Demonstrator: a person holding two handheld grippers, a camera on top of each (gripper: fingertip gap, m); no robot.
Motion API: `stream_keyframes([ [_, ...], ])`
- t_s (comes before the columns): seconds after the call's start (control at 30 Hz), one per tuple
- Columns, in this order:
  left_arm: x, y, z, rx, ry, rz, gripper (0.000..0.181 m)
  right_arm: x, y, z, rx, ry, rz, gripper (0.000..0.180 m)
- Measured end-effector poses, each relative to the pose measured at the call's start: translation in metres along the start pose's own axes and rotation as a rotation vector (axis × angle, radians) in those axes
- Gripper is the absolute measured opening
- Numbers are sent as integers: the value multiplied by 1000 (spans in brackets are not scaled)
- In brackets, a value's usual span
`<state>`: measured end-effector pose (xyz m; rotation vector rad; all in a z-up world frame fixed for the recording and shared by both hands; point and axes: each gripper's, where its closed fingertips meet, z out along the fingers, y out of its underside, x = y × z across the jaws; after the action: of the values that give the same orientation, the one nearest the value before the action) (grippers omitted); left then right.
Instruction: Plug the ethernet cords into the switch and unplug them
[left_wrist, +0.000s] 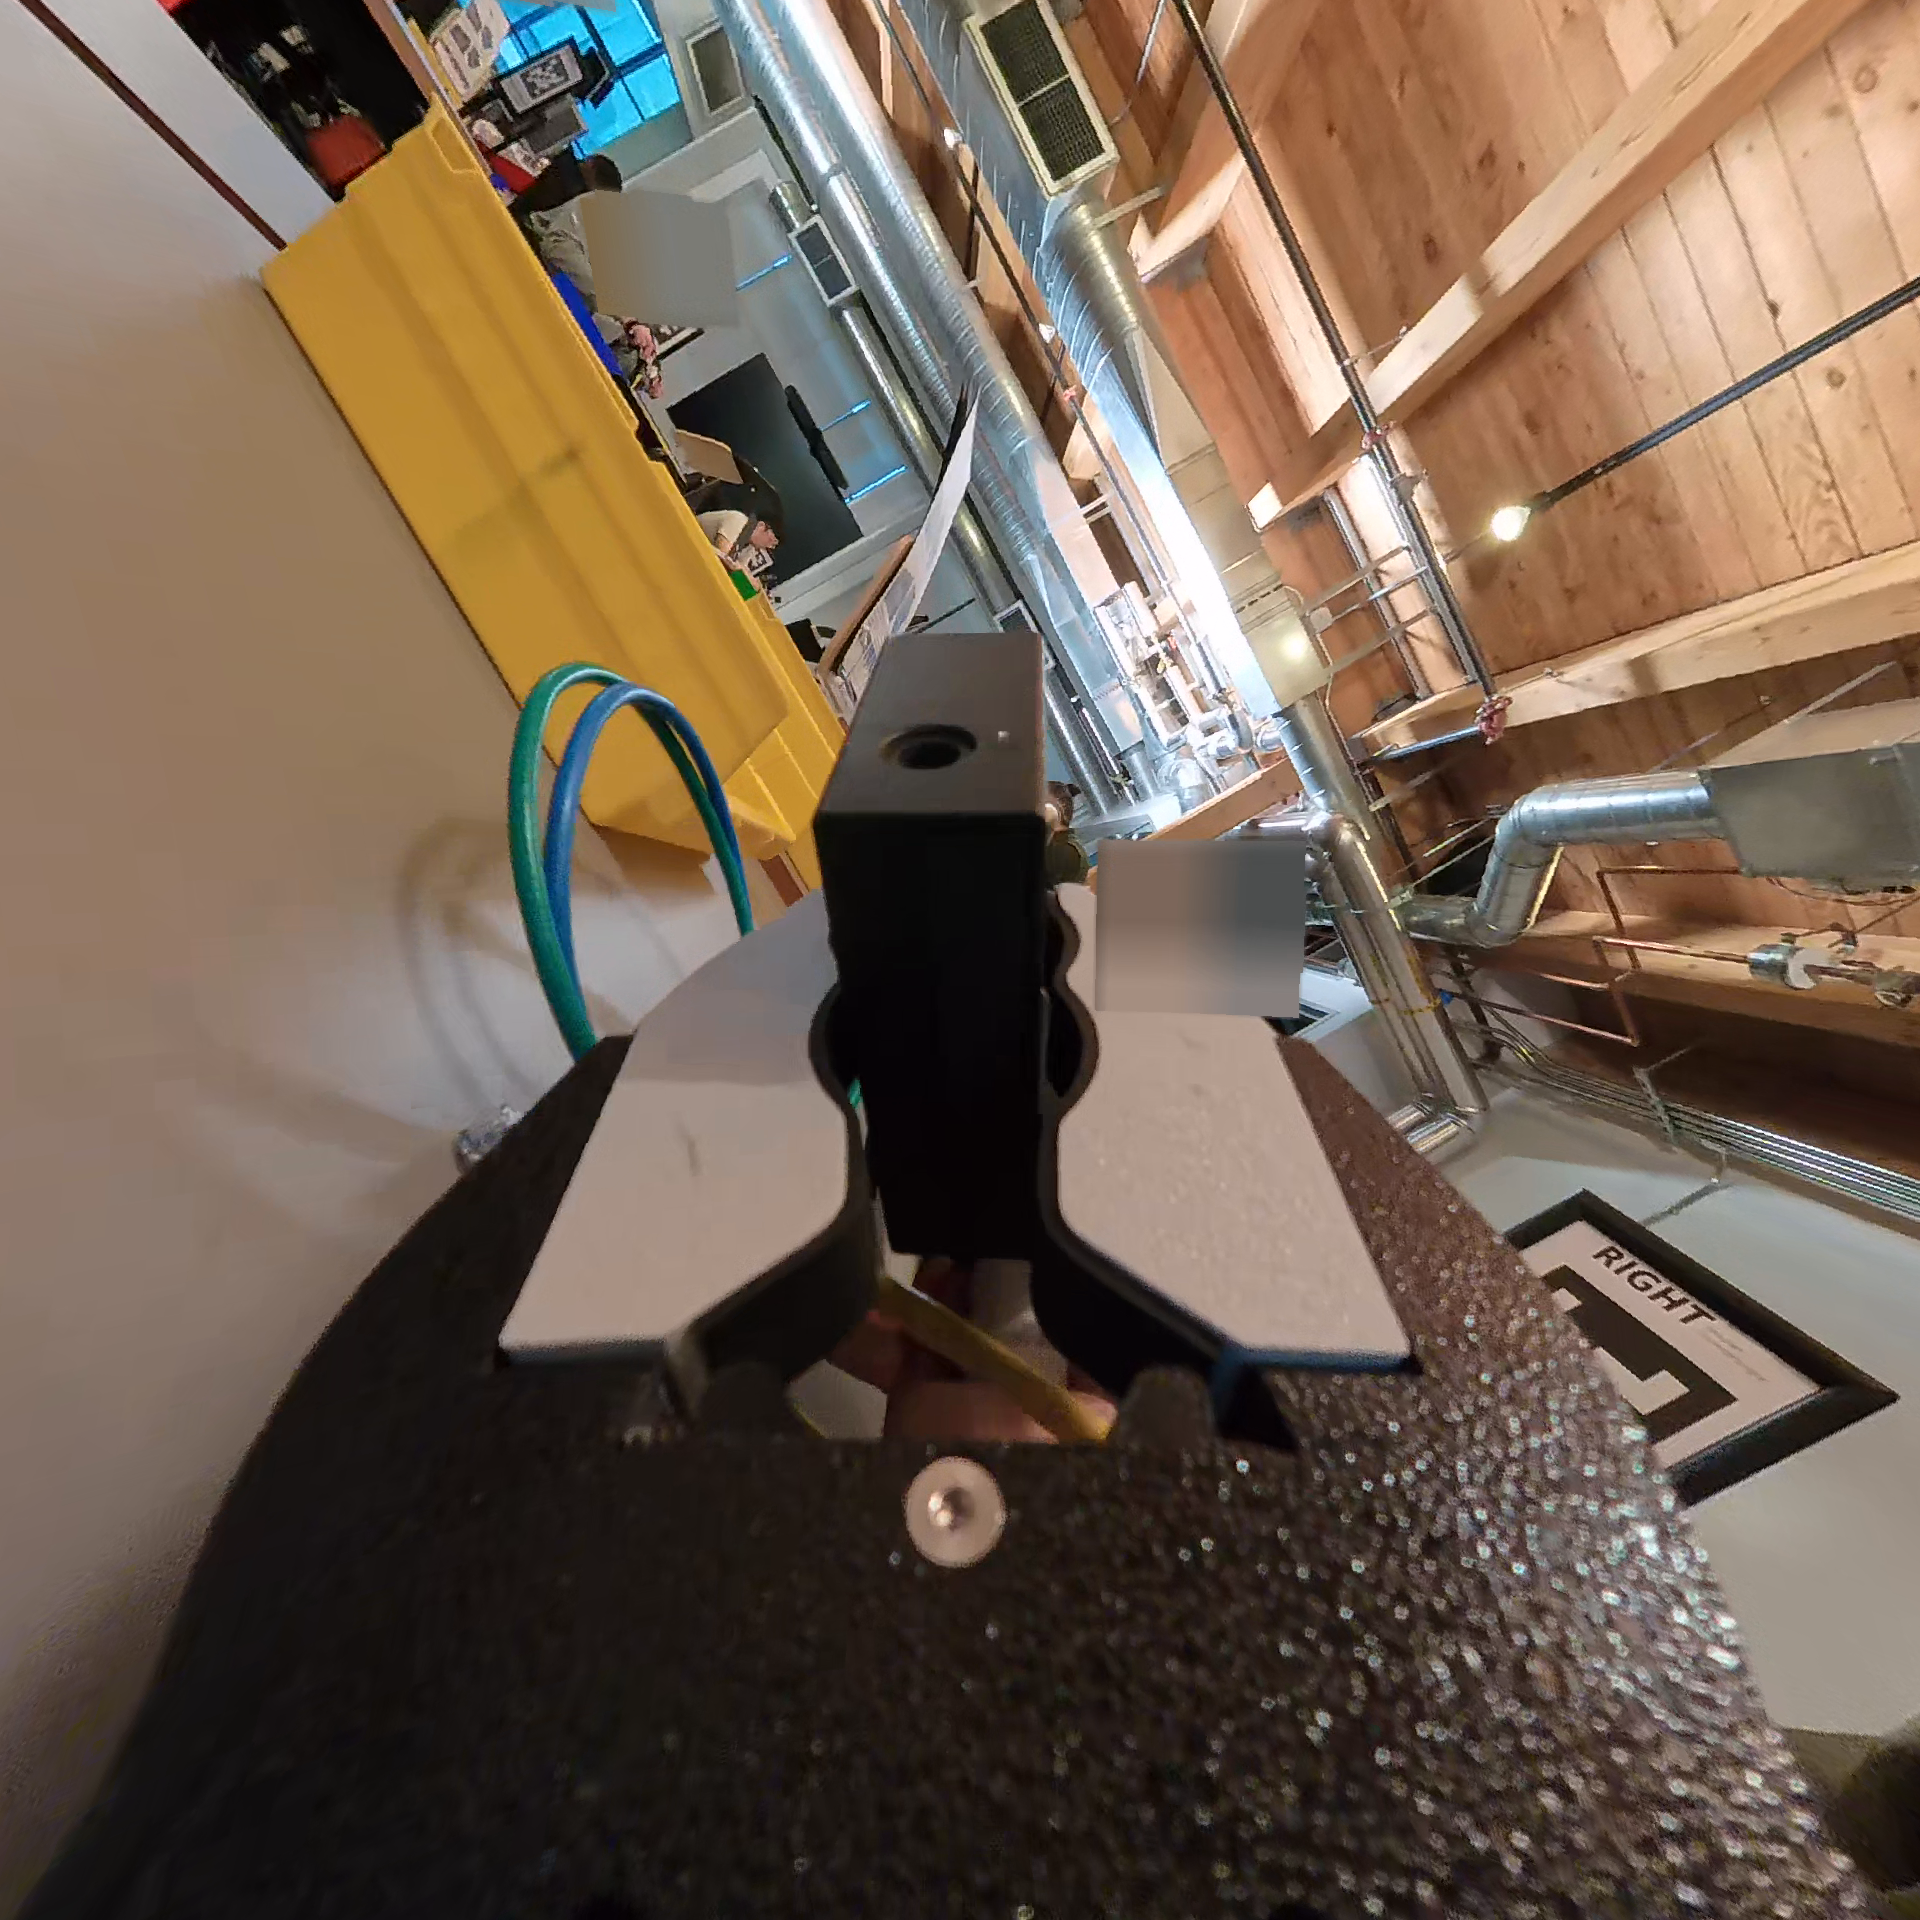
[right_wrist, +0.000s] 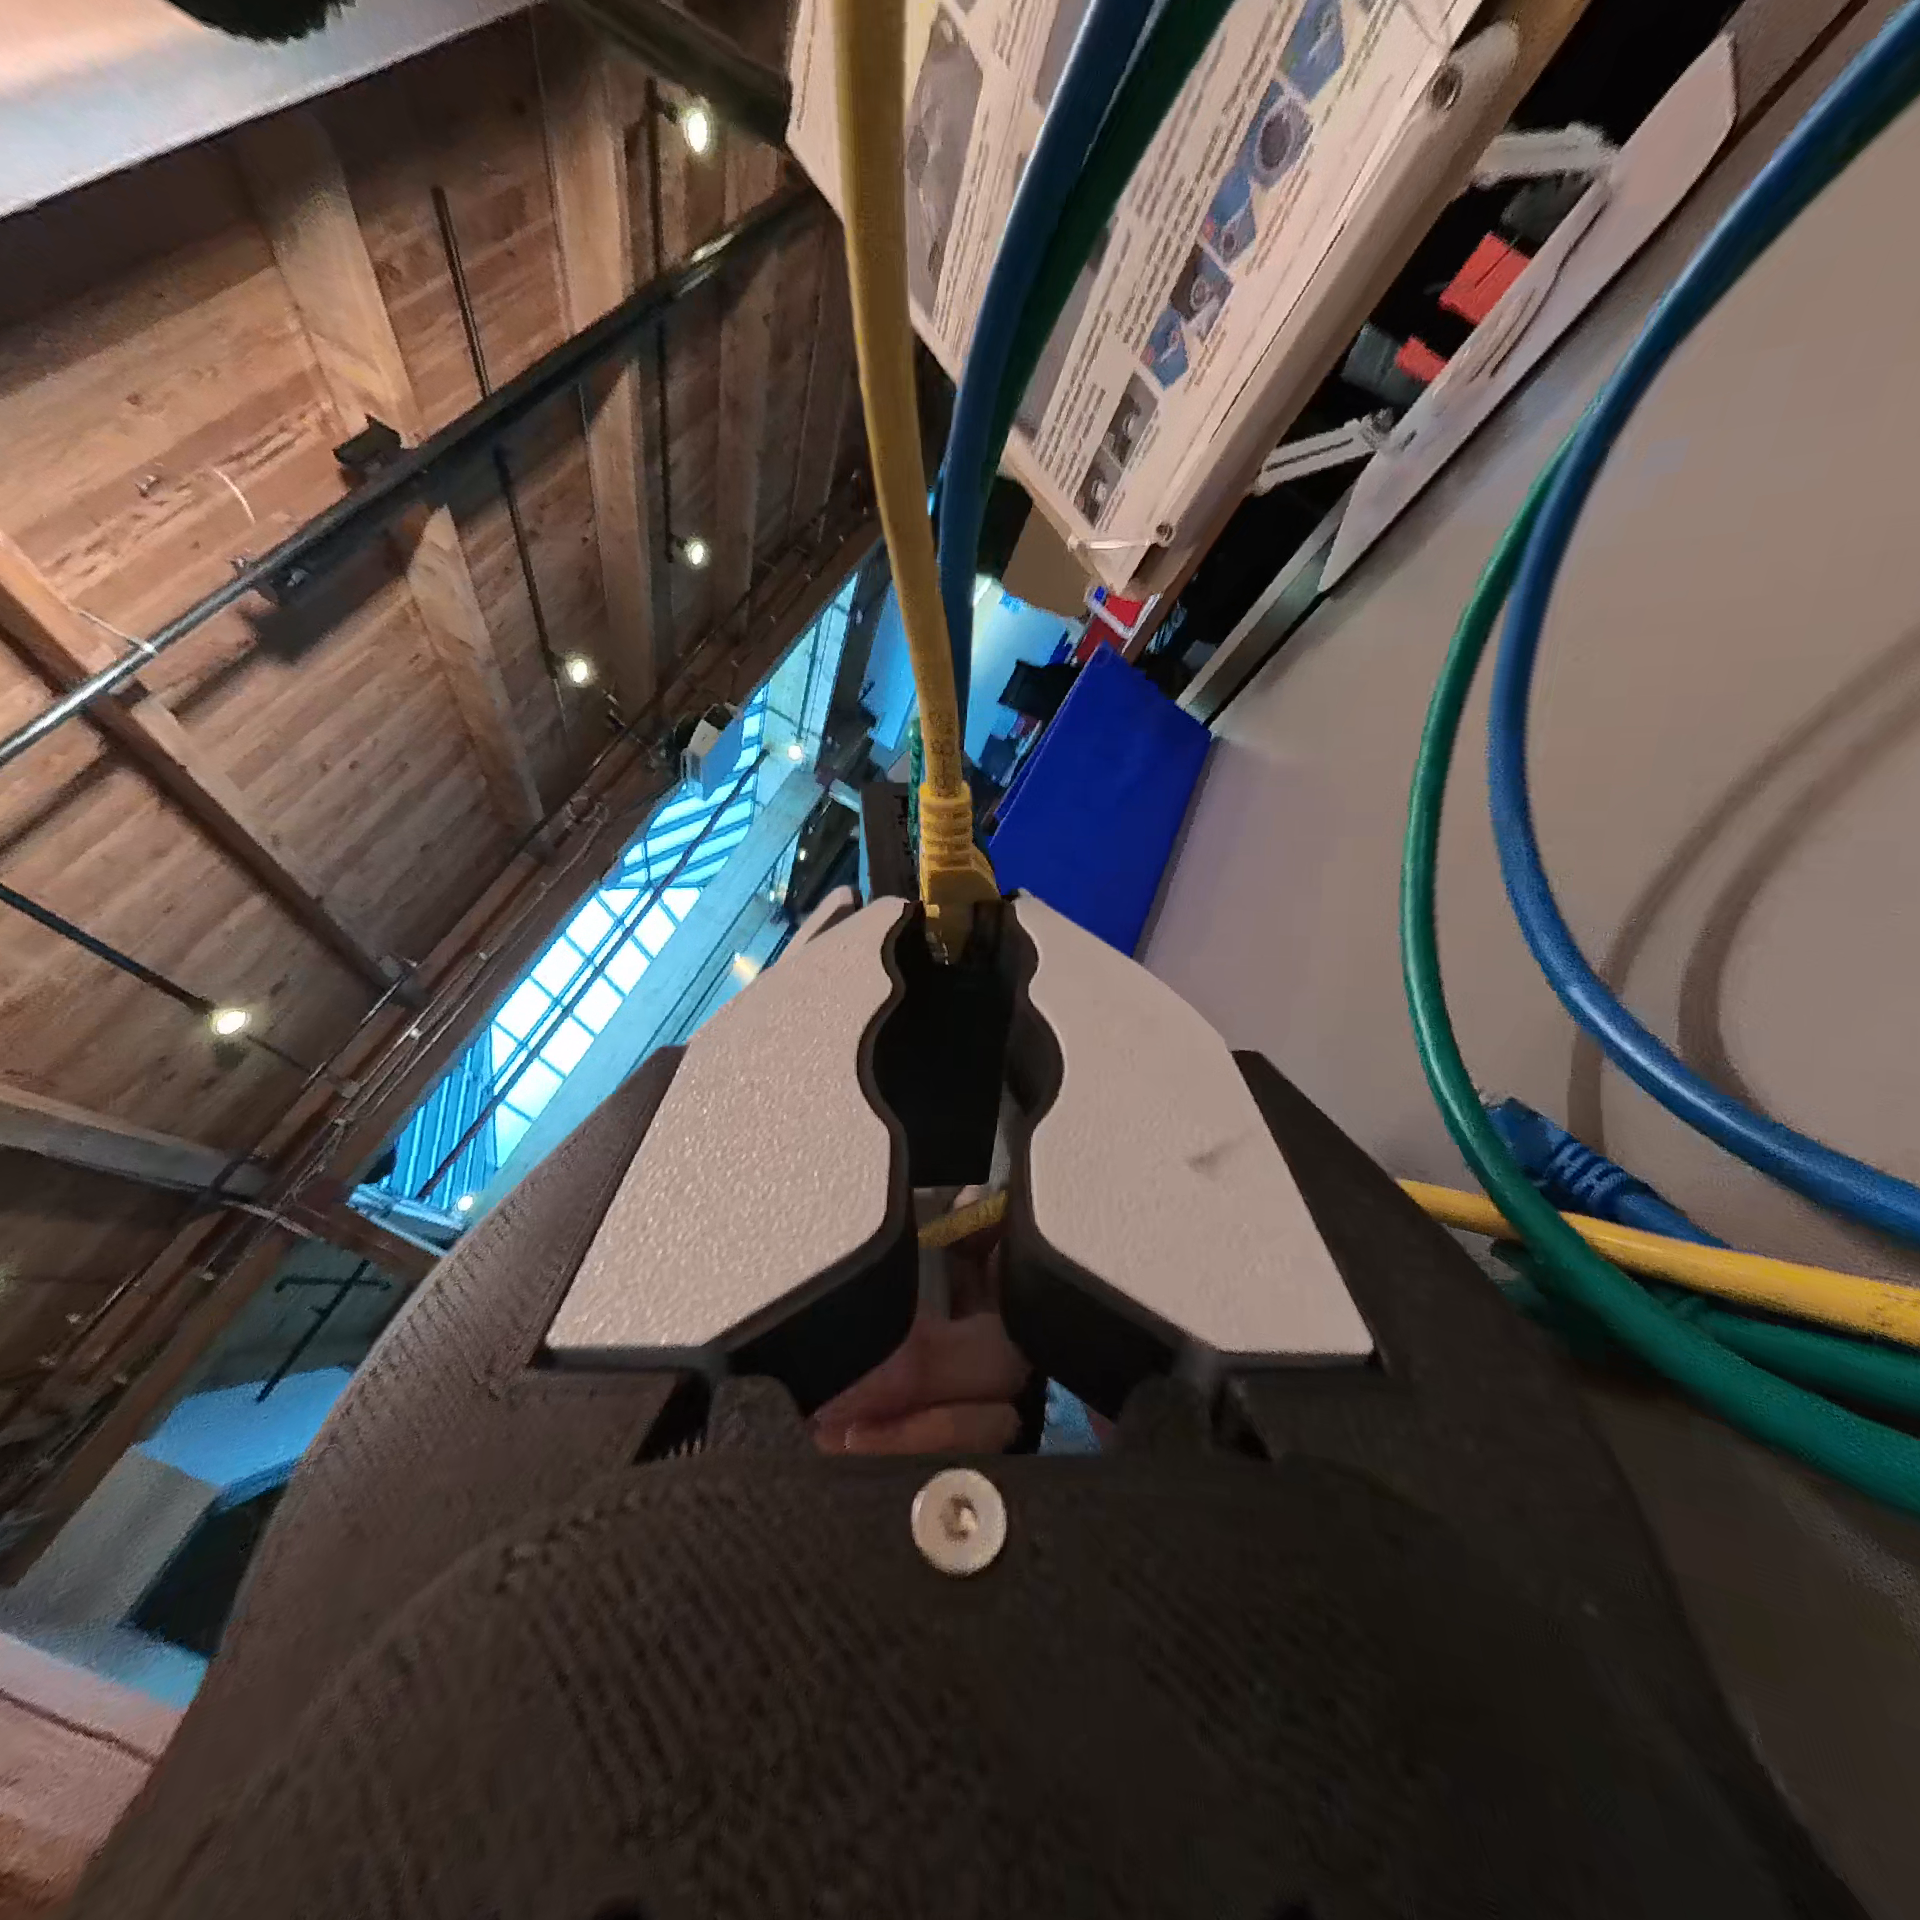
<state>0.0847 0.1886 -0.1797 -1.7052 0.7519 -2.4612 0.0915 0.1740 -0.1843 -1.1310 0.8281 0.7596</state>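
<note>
Clamping is being done by both tools. The left gripper (left_wrist: 940, 935) is closing narrow on the switch (left_wrist: 935, 831), a black box, with its pads pressing the two long sides. This grip looks meant to be steadying the box while cords are going in or coming out. The switch's long axis is running straight along the fingers, pointing away from the camera. Its far end, showing a round socket, is facing outward and is lifted clear of the pale table (left_wrist: 208, 727).

The right gripper (right_wrist: 956, 920) is also closing narrow, on a black body that I judge to be the same switch (right_wrist: 951, 1070). The yellow plug (right_wrist: 948, 852) is sitting at the switch's far end, just past the fingertips. The yellow cord (right_wrist: 894, 416) is leading away from it in line with the fingers. Whether the plug is fully seated cannot be told.

The green cord (left_wrist: 525, 831) and blue cord (left_wrist: 566, 810) are arching in loops beside the switch, on the table side. Their ends are not showing here. A yellow bin (left_wrist: 499, 436) is standing beyond the switch.
</note>
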Motion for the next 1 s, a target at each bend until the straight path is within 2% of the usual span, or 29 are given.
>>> stream_keyframes([
  [0.2,6,-5,-4,5,48,-40,27,-6,-9,-3,76,26,-21,13],
  [0.3,11,-3,-4,-48,70,-33,27,-10,-7,-7,110,23,-44,13],
  [0.53,6,2,-3,-44,19,-66,27,-2,-7,-11,122,79,3,15],
  [0.8,-4,-5,-8,-13,-3,-71,26,6,0,-4,103,67,98,14],
  [1.0,-7,-7,-8,9,-11,-73,26,8,2,-2,84,69,82,14],
])
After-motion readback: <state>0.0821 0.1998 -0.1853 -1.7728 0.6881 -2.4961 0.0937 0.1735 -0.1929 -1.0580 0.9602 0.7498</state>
